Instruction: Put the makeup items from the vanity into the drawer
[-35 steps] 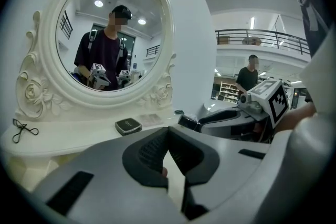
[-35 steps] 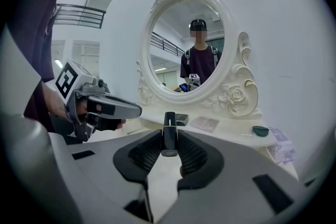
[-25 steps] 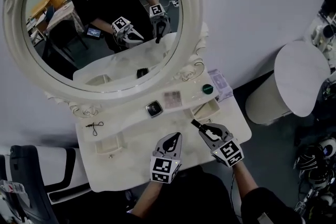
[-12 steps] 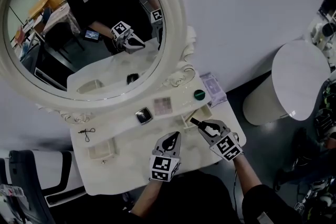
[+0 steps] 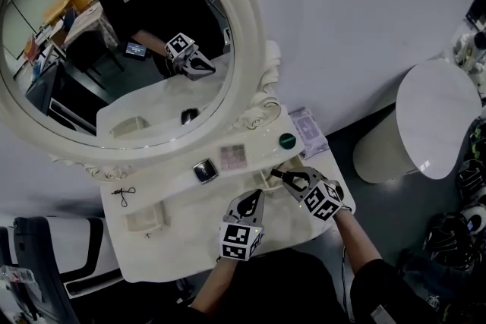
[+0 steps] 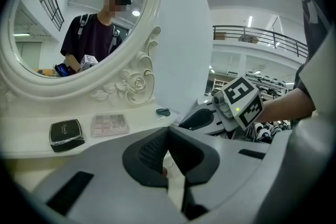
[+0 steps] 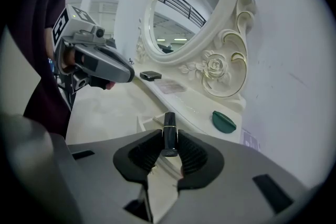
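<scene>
My right gripper [image 5: 291, 180] is shut on a black lipstick tube [image 7: 169, 135], which stands up between the pads. The tube's tip [image 5: 278, 175] hangs at the edge of the small open drawer [image 5: 271, 177] on the vanity's right side. On the shelf under the mirror lie a black compact [image 5: 203, 171], a pink palette [image 5: 233, 157] and a round green item [image 5: 287, 140]. My left gripper [image 5: 254, 199] hovers over the tabletop just left of the right one, jaws shut and empty. In the left gripper view the compact [image 6: 66, 134] and palette [image 6: 109, 124] lie ahead on the shelf.
A lilac box [image 5: 310, 131] sits at the shelf's right end. A second small drawer [image 5: 144, 220] stands open at the left, with a black metal tool [image 5: 123, 193] on the shelf above it. A round white stool [image 5: 425, 117] stands to the right of the vanity.
My right gripper has sunk and moved left with the lipstick tube, closer to the small right drawer. The left gripper has shifted slightly. The head view has swung a little.
</scene>
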Demonstrator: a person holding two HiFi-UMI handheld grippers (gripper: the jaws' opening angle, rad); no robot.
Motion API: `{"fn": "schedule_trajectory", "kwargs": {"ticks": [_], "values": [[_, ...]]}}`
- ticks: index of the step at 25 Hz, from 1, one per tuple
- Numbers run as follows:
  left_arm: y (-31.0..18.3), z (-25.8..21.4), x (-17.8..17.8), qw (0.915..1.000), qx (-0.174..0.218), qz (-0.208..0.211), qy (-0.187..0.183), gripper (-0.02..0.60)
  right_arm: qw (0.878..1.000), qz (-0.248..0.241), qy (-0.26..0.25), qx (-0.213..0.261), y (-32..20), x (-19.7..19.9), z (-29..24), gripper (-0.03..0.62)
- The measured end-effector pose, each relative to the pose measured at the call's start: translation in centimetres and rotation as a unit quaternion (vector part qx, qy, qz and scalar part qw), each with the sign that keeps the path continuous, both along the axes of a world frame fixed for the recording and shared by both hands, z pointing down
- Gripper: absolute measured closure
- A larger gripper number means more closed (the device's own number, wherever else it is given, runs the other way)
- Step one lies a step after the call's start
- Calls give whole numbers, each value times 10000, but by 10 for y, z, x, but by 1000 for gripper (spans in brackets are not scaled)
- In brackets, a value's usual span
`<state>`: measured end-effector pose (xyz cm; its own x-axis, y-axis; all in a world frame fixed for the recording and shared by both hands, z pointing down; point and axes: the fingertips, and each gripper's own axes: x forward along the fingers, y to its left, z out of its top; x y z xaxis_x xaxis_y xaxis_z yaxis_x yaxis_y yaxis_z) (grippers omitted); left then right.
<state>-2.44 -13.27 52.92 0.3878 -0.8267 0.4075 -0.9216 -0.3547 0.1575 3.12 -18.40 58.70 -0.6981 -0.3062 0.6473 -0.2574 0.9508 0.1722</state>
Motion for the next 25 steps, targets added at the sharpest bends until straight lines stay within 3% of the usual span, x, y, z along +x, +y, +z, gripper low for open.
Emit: {"fn": "schedule_trajectory", "kwargs": {"ticks": [4,12,16,25], "values": [[-2,2,-2,10000,-31,-33,-11,567,10000,7,44,-50,-1,0,7,485],[-3,1,-4,10000,-31,-33,8,568,9979,448,-434,-158,0,8,-3,478],[-2,0,-4,10000,4,-19,29,568,9941,704,-814,-151,3,8,-15,542],[5,-19,-6,9997,229,74,59,567,9796,1241,-1565,-211,22,8,-51,568]]}}
